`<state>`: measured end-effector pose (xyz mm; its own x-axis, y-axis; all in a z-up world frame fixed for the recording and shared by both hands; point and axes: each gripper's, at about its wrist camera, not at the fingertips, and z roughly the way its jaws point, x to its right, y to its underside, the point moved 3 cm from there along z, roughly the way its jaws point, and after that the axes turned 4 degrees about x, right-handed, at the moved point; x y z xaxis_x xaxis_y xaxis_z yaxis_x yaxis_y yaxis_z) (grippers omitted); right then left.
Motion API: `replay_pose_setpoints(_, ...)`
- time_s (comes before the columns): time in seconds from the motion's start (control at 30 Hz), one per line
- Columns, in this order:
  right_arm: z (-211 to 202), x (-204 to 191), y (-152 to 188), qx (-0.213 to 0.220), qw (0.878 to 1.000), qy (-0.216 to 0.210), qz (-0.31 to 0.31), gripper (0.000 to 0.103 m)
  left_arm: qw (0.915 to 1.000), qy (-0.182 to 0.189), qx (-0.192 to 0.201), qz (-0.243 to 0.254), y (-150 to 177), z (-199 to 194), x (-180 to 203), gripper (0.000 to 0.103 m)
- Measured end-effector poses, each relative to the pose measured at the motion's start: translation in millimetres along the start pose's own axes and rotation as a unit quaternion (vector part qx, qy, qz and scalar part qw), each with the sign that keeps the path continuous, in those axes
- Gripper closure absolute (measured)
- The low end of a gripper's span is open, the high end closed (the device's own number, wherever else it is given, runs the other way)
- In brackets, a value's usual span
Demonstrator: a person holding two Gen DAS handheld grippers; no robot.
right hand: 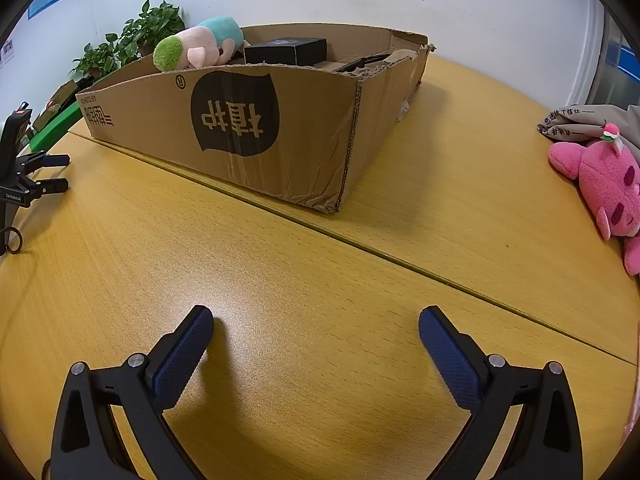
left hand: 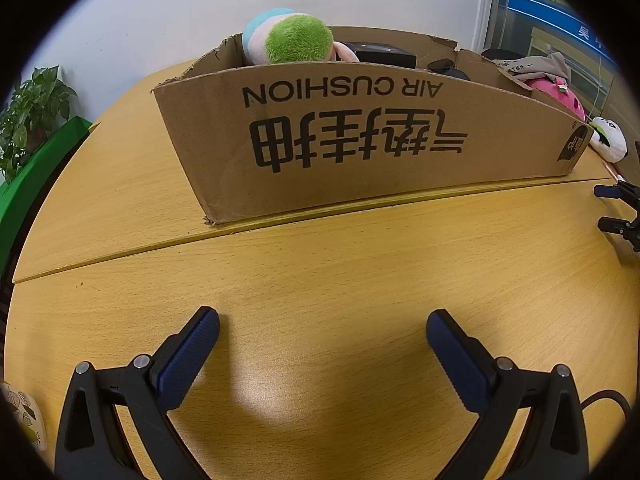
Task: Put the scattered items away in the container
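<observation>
Both tools, left tool and right tool, hover low over the pale wood-grain tabletop, blue textured pads spread wide and holding nothing. Beyond them sits the torn cardboard box containing a green-topped plush; a fuzzy pink plush lies outside it, far right.

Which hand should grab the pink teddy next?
Probably the right gripper: it is open and empty, and the pink plush bear lies on its side of the cardboard box. The left gripper faces the box's long wall.
</observation>
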<state>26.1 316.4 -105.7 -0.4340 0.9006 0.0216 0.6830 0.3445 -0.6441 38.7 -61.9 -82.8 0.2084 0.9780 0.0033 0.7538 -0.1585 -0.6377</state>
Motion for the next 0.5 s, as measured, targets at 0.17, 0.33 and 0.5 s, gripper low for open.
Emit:
replay_pose_setpoints(0.17, 0.0, -0.1, 0.0, 0.000, 1.000, -0.001, 0.000, 0.000, 1.0000, 0.000, 0.000, 0.000, 0.3, 0.1, 0.5, 0.000)
replay_pose_setpoints(0.33, 0.2, -0.3, -0.4, 0.001, 1.000, -0.001, 0.000, 0.000, 1.0000, 0.000, 0.000, 0.000, 0.4, 0.1, 0.8, 0.000)
replay_pose_setpoints(0.5, 0.1, -0.3, -0.3, 0.000, 1.000, -0.002, -0.001, 0.000, 1.0000, 0.000, 0.000, 0.000, 0.4, 0.2, 0.8, 0.000)
